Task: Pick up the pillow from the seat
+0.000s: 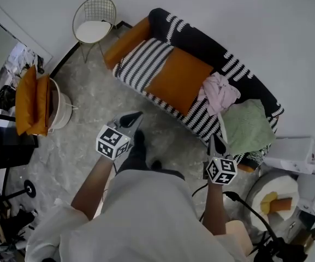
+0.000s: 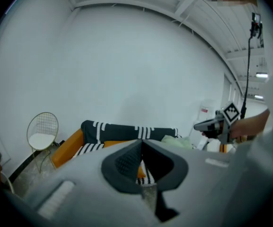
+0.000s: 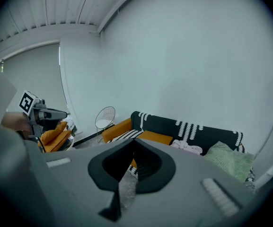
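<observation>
Orange pillows (image 1: 33, 99) hide most of white seat (image 1: 64, 111); left claw (image 1: 136, 115), right claw (image 1: 216, 141) both clenched, empty.

floor (image 1: 86, 94) in front of the sofa (image 1: 201, 40) is left open, so the orange seat cushion (image 1: 179, 81) can be reached straight on. the right end is blocked by pink cloth (image 1: 218, 91) and a green blanket (image 1: 247, 125), the other is flanked by a wire chair (image 1: 93, 30).

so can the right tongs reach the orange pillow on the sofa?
Probably, after closing in: right tongs are shut, short of the sofa. The orange pillow lies uncovered, bare floor between; pink cloth only at its edge.
</observation>
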`<state>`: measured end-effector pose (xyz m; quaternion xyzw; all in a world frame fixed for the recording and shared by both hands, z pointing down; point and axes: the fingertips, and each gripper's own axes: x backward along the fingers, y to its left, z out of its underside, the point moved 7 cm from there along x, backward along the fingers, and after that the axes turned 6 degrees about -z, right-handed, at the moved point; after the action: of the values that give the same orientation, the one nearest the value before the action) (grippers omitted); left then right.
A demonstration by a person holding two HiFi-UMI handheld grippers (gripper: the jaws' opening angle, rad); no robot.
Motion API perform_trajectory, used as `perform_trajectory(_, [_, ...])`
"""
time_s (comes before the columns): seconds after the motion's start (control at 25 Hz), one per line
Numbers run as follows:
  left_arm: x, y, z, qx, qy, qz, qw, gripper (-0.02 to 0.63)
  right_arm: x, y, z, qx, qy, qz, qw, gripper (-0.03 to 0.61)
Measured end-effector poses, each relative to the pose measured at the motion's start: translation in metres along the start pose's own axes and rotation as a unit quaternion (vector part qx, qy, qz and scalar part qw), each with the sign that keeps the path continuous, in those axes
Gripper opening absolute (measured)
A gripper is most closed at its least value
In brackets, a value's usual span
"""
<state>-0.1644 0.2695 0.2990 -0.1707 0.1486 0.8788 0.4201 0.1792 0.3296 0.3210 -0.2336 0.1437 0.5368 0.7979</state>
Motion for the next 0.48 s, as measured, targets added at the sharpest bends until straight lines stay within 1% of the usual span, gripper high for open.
perform_trajectory(0.32, [-0.042, 0.071, -0.031, -0.01, 0.012, 0.038, 0.9992, -0.002, -0.058, 0.015, -0.033, -0.017, 0.005, 0.03, 0.999, 0.005])
perform_trajectory(0.48, [-0.061, 0.108, -0.044, -0.024, 0.013, 0.056, 0.998, -0.002, -0.086, 0.023, -0.046, -0.02, 0.0, 0.05, 0.999, 0.005])
